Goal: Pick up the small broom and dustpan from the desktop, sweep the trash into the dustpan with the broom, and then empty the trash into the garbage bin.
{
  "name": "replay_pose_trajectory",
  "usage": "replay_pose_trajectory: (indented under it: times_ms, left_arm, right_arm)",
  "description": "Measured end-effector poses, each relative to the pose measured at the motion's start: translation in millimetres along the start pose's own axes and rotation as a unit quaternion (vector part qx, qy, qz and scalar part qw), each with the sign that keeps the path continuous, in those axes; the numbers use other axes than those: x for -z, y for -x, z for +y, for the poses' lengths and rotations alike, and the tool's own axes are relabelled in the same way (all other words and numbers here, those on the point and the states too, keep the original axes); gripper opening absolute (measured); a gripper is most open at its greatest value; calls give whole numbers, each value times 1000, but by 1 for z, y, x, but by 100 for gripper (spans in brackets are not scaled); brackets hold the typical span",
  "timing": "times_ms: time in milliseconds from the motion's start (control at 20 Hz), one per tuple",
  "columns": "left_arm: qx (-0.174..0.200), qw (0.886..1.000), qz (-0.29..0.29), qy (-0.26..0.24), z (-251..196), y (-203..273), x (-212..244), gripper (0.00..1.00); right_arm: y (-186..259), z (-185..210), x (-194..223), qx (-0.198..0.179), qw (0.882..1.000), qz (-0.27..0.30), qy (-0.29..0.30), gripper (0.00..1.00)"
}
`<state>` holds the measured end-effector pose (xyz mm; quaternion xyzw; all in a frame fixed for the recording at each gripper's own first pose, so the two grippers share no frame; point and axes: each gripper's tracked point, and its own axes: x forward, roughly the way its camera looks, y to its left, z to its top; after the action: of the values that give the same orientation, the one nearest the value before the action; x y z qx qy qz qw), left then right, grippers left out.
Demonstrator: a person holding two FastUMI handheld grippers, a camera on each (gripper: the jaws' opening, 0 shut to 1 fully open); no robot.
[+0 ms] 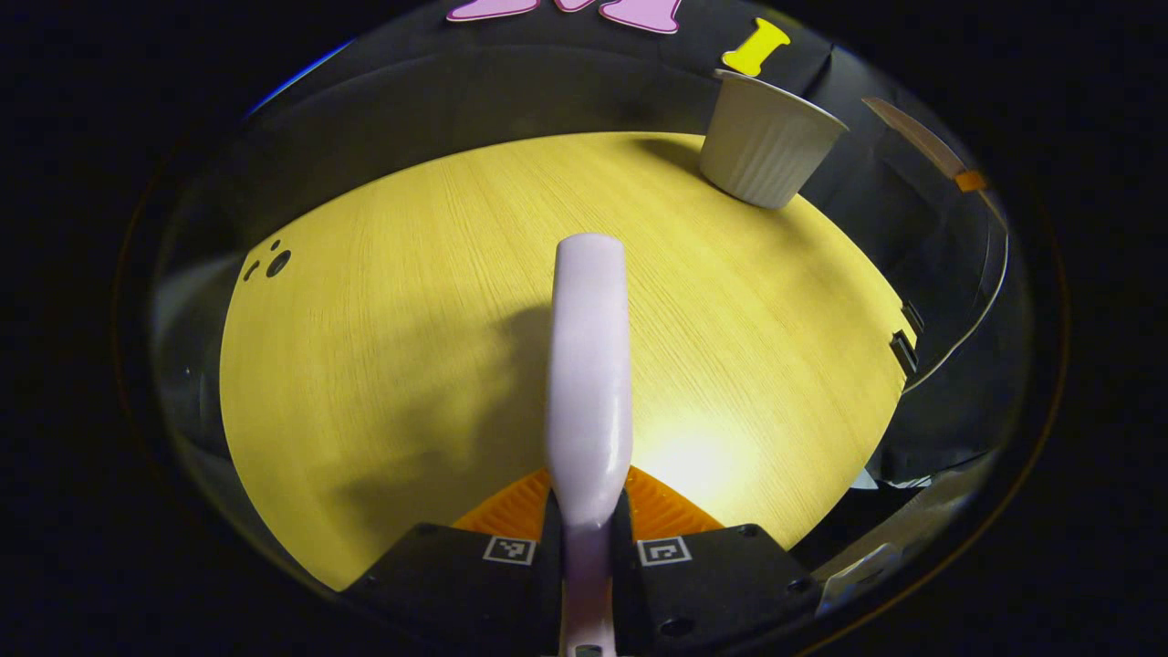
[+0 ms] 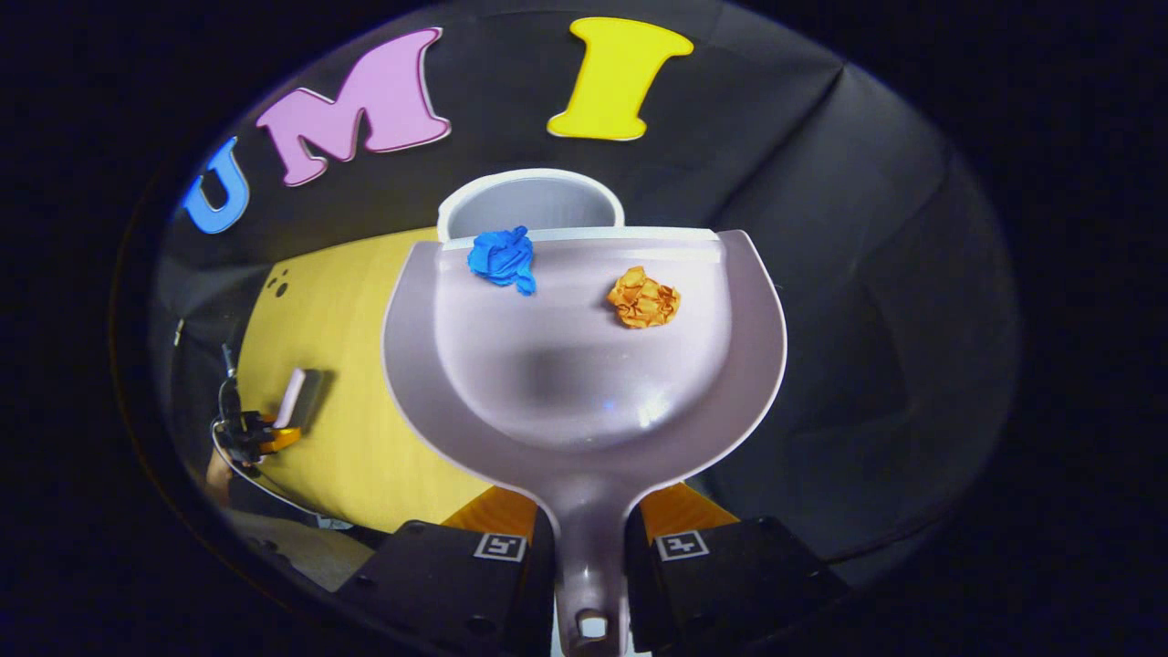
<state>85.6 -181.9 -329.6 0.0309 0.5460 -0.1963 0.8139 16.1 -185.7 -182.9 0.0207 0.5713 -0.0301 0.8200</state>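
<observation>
So: yellow wood table with the white ribbed garbage bin at its far edge. Dustpan held over the bin's near rim, lip toward the opening, right gripper fingers clamped on its handle. Left gripper fingers clamped on the broom handle above the table, well short of the bin. Blue paper ball and orange paper ball lie in the pan near the lip.

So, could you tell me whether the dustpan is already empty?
No, a blue paper ball and an orange one lie in the dustpan near its front lip.
</observation>
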Motion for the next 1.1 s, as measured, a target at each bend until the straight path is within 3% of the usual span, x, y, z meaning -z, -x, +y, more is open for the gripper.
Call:
replay_pose_trajectory:
  times_ms: [350, 400, 450, 650, 750, 900, 1050, 1100]
  left_arm:
    - [4, 1000, 5, 11, 3, 3, 2, 26]
    - [4, 1000, 6, 12, 3, 3, 2, 26]
    - [4, 1000, 7, 13, 5, 2, 2, 27]
    - [2, 1000, 7, 23, 8, 1, 7, 26]
    - [2, 999, 9, 33, 9, 0, 10, 26]
    - [-3, 999, 13, 40, 12, -3, 16, 26]
    - [-7, 999, 14, 47, 15, -2, 19, 26]
    - [-9, 999, 14, 47, 15, -3, 18, 26]
  right_arm:
    - [-28, 7, -50, 52, 995, 47, 65, 36]
    - [-31, 6, -58, 60, 993, 58, 81, 31]
    - [-36, 5, -68, 69, 990, 71, 98, 36]
    - [-54, 2, -94, 100, 975, 121, 159, 36]
    - [-57, 3, -103, 103, 966, 147, 188, 40]
    - [-62, 5, -110, 107, 955, 177, 213, 36]
    - [-66, 6, -111, 106, 952, 184, 220, 36]
    - [-66, 6, -111, 105, 952, 184, 222, 31]
